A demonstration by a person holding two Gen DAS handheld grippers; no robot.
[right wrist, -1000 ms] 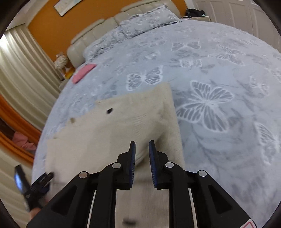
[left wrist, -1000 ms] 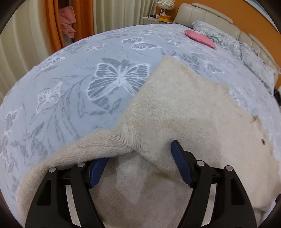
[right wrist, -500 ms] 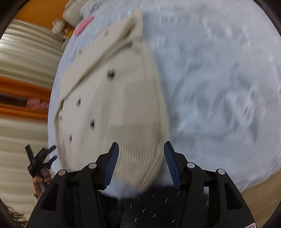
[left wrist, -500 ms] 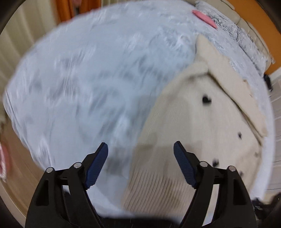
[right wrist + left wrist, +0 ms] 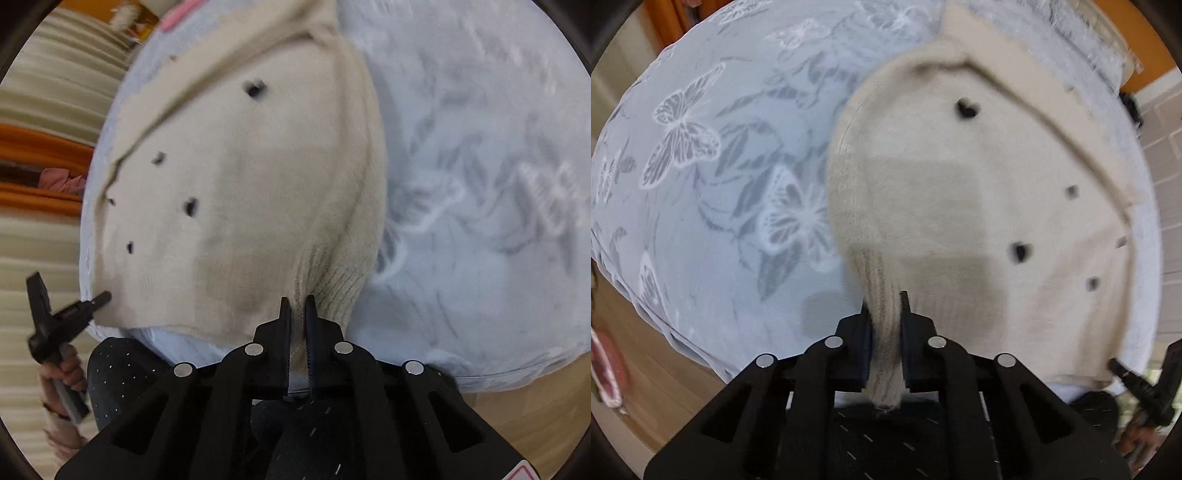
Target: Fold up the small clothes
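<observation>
A cream knitted cardigan (image 5: 960, 192) with dark buttons lies flat on the butterfly bedspread (image 5: 720, 166), its ribbed hem at the bed's near edge. My left gripper (image 5: 884, 306) points steeply down; its jaws are closing and pinch the hem's left corner, with ribbed fabric running between the pads. In the right wrist view the same cardigan (image 5: 240, 184) fills the middle. My right gripper (image 5: 297, 306) is closing on the hem's right corner, ribbing gathered at its tips. Each gripper shows in the other's view: the left gripper (image 5: 99, 298) and the right gripper (image 5: 1119, 367).
The bedspread (image 5: 480, 147) stretches away on both sides of the cardigan. Wooden floor (image 5: 535, 406) lies below the bed's edge. The person's dark dotted trousers (image 5: 886, 435) are right under the grippers. Curtains (image 5: 37, 92) and a pink item (image 5: 181, 14) sit far back.
Both grippers left the far part of the cardigan, swung back to the near hem while open, tipped downward, and have now closed on its two corners.
</observation>
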